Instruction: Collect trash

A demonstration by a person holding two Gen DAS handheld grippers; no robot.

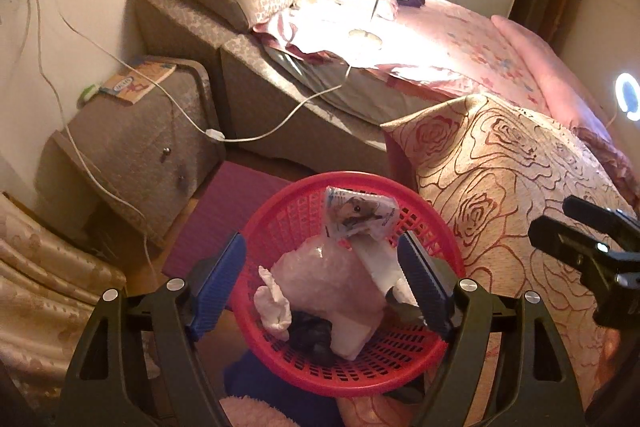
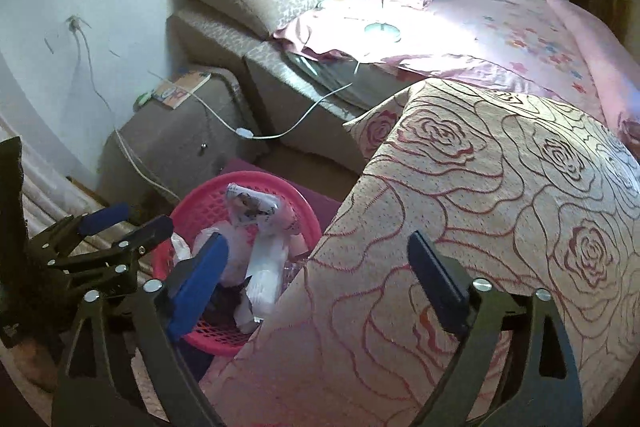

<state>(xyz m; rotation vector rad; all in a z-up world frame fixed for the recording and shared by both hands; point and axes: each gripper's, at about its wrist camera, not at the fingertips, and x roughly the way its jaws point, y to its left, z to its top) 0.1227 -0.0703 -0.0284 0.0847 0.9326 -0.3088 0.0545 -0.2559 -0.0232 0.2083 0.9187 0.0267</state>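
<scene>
At the far left a nightstand point(image 1: 136, 143) stands against the wall, a book point(image 1: 138, 83) on top. Right of it, on the floor beside the bed point(image 1: 440, 39), sits the red basket point(image 1: 280, 211) holding the trash: a printed wrapper point(image 1: 360, 213), a pale plastic bag point(image 1: 328, 275) and a crumpled tissue point(image 1: 272, 303). The left gripper point(image 1: 322, 279) hovers above it, fingers spread wide, empty. Further right, the right gripper point(image 2: 316, 279) hangs over the rose-patterned bedspread point(image 2: 500, 187), fingers wide apart, holding nothing.
</scene>
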